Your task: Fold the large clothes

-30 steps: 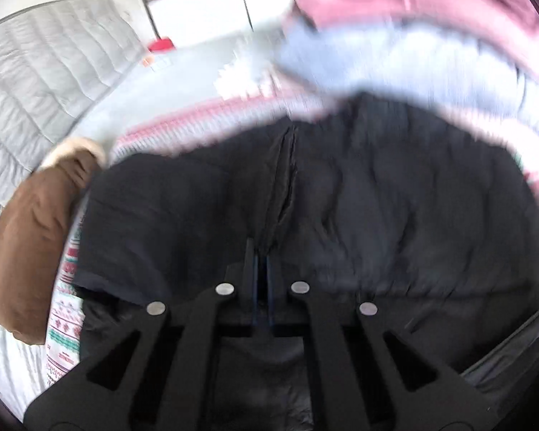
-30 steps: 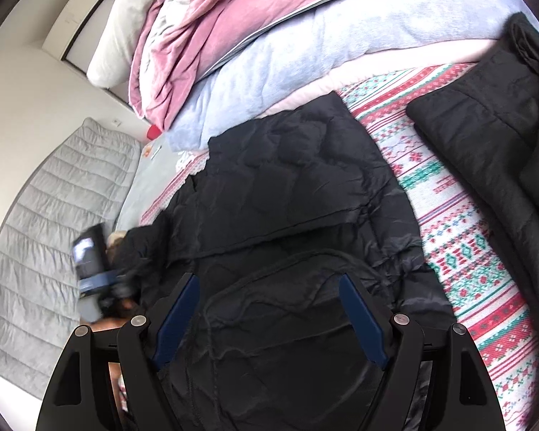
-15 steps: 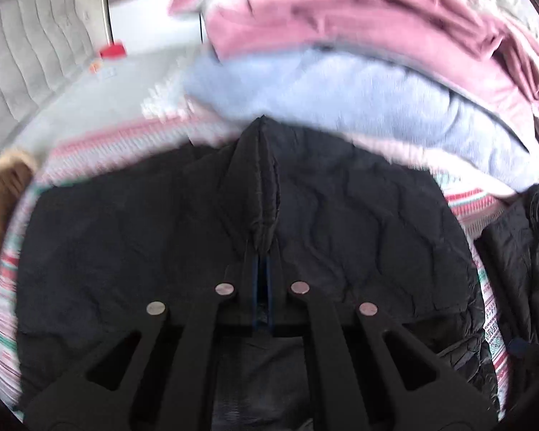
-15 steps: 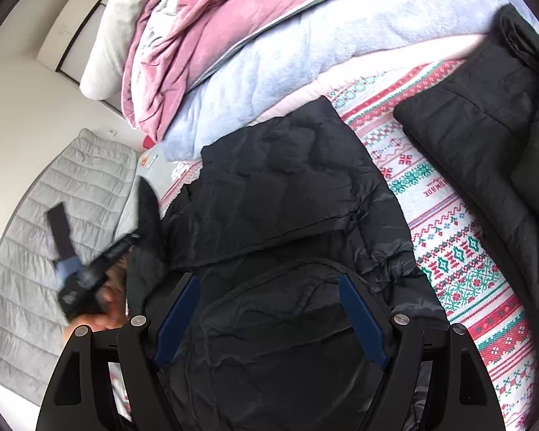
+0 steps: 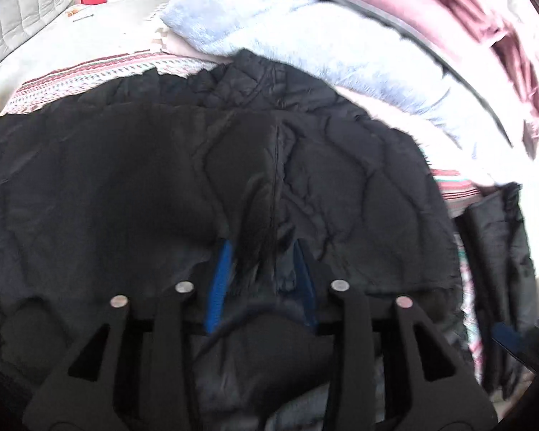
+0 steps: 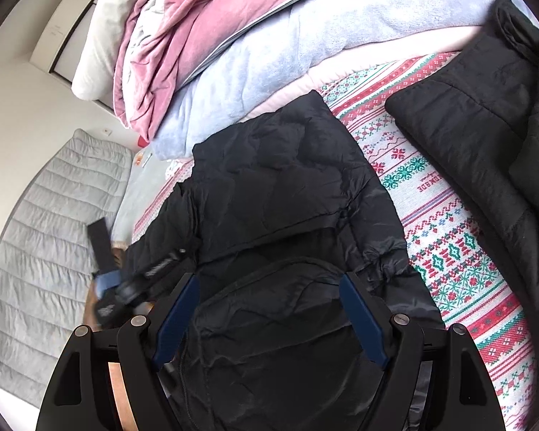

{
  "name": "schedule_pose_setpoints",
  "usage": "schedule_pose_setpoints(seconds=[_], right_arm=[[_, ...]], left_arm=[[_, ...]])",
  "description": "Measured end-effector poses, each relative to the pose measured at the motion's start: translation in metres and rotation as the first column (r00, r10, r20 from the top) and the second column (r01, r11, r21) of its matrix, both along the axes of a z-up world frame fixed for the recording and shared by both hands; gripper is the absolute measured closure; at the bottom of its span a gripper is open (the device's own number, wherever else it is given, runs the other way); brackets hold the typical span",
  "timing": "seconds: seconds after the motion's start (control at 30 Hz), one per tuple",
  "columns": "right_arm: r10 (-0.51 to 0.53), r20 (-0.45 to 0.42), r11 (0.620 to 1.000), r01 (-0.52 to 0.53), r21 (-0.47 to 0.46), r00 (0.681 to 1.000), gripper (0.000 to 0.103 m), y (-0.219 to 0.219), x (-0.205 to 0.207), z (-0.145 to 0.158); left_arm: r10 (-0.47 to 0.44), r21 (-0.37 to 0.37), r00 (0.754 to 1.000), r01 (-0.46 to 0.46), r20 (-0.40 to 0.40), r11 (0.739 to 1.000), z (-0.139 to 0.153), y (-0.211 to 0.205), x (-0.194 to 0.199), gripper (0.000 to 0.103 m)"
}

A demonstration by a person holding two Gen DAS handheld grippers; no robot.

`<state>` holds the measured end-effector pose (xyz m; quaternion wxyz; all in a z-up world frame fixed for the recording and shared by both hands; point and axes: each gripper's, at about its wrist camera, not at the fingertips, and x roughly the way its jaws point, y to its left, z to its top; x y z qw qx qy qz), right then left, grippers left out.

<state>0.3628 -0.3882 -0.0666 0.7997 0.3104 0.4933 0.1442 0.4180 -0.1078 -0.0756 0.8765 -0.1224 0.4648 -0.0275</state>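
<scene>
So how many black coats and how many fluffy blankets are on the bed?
Black coats: 2, the black jacket being folded and the other black coat
Blankets: 2, the pink blanket and the pale blue blanket
Total: 4

Black jacket (image 6: 276,194): quilted, faintly glossy cloth; blue blanket (image 6: 269,61): fleecy.

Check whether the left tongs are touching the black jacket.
Touching. The left wrist view shows a ridge of black jacket fabric lying between the parted blue pads of the left tongs.
</scene>
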Motion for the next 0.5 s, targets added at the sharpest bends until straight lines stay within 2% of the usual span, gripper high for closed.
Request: schedule_pose_setpoints(seconds=[0.07, 0.23, 0.37, 0.43, 0.5], right_arm=[[0.006, 0.004, 1.000, -0.006, -0.006, 1.000, 0.022, 0.000, 0.000, 0.001], [-0.003, 0.009, 1.000, 0.003, -0.025, 1.000, 0.022, -0.002, -0.002, 0.001], [0.010, 0.012, 0.998, -0.009, -0.062, 1.000, 0.022, -0.003, -0.007, 0.002], [0.013, 0.020, 0.996, -0.011, -0.089, 1.000, 0.022, -0.004, -0.012, 0.005], [0.019, 0.038, 0.993, -0.014, -0.121, 0.999, 0.022, -0.006, -0.019, 0.009]], left_arm=[[-0.010, -0.031, 1.000, 0.010, 0.025, 0.999, 0.015, 0.012, -0.025, 0.054], [0.045, -0.088, 0.994, -0.036, 0.098, 0.995, 0.054, 0.072, -0.115, 0.042], [0.170, -0.035, 0.977, -0.167, 0.126, 0.985, 0.067, 0.134, -0.187, 0.034], [0.225, -0.006, 0.967, -0.226, 0.124, 0.974, 0.063, 0.160, -0.215, 0.033], [0.265, -0.007, 0.959, -0.265, 0.101, 0.964, 0.054, 0.185, -0.242, 0.033]])
